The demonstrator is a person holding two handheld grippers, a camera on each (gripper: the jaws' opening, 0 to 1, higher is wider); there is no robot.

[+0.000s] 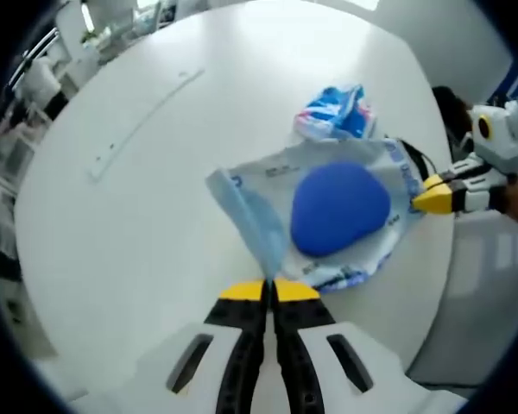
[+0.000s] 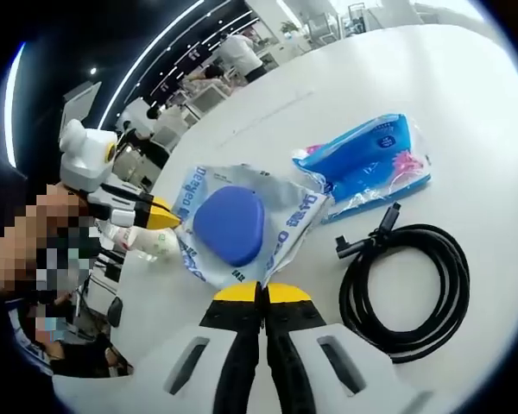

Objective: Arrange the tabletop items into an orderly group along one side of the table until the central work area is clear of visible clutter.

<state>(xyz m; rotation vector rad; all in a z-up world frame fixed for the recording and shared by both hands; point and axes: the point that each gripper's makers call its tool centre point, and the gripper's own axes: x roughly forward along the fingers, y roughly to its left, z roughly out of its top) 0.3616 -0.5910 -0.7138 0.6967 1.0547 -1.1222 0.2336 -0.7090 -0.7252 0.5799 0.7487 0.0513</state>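
A crinkly plastic bag (image 1: 328, 216) with a blue round thing (image 1: 338, 207) on it is held from two sides on the white table (image 1: 112, 224). One edge is pinched by the left gripper (image 1: 269, 289), its jaws pressed together on the plastic. The other edge looks pinched by the right gripper (image 2: 261, 293), jaws also pressed together. It is likely held this way so it can be lifted flat and nothing slides off. A blue tissue pack (image 2: 367, 164) and a black cable (image 2: 410, 285) are left lying near it.
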